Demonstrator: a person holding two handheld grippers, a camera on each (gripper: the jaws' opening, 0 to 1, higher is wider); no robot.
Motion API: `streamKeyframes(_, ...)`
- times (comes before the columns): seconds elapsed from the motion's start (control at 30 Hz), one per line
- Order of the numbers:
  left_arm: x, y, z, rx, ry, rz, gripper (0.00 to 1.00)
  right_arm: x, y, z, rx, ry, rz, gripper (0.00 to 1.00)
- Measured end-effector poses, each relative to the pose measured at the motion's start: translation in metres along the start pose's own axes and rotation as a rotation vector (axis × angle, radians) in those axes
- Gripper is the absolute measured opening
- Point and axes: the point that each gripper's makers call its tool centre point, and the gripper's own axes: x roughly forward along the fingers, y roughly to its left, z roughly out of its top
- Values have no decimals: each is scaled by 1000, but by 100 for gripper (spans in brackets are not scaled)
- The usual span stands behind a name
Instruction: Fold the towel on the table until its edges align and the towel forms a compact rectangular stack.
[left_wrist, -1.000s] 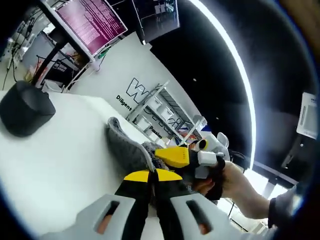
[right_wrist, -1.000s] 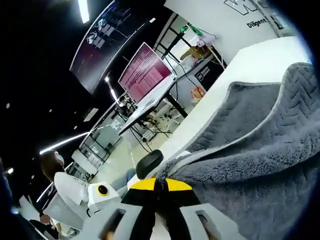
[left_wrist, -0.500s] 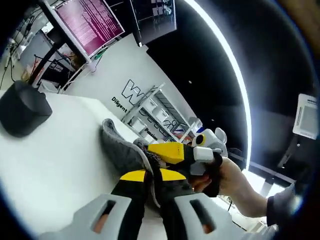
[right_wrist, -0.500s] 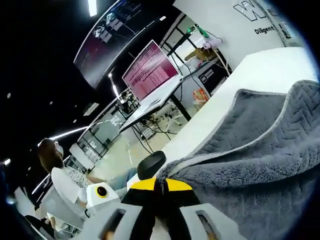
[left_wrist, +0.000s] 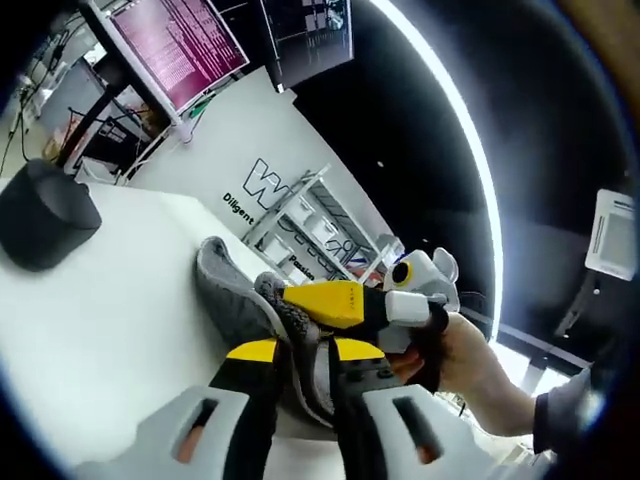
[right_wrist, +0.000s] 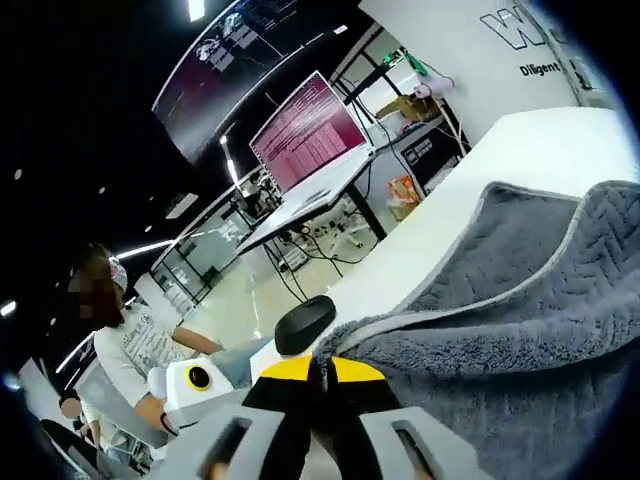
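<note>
A grey towel with a pale hem lies bunched on the white table in the left gripper view. My left gripper is shut on a fold of it, which runs down between the yellow-tipped jaws. My right gripper comes in from the right there, held by a hand, right against the towel. In the right gripper view the towel spreads wide to the right, and my right gripper is shut on its hemmed edge.
A black rounded object rests on the table at the left, also seen as a dark oval beyond the towel. A monitor glows on a neighbouring desk. A person sits at lower left.
Both views have shifted slightly with the hands. The towel fold has bunched up closer between my left jaws, and my right gripper has drawn nearer to the left one.
</note>
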Motion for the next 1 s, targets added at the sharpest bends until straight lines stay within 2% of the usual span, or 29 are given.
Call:
streamKeyframes(0.27, -1, 3, -1, -10, 5, 19, 8, -3, -4, 2, -59, 2, -14, 6)
streamKeyframes(0.4, -2, 5, -2, -7, 2, 34, 7, -16, -11, 8, -73, -17, -9, 9)
streamKeyframes(0.53, -3, 5, -2, -5, 4, 39, 6, -38, -27, 35, -98, -118, -46, 13)
streamKeyframes(0.6, -3, 5, -3, 1, 5, 42, 6, -52, -40, 51, -99, -168, -83, 13)
streamKeyframes(0.7, -4, 6, -3, 8, 5, 51, 6, -71, -57, 66, -126, -203, -134, 13)
streamKeyframes(0.73, -4, 6, -4, 5, 8, 54, 6, -81, -71, 77, -144, -219, -171, 14)
streamKeyframes(0.9, -7, 5, -6, -21, 19, 61, 6, -112, -109, 100, -277, -205, -307, 18)
streamKeyframes(1.0, -10, 4, -7, -40, 24, 67, 5, -125, -129, 114, -415, -153, -378, 19)
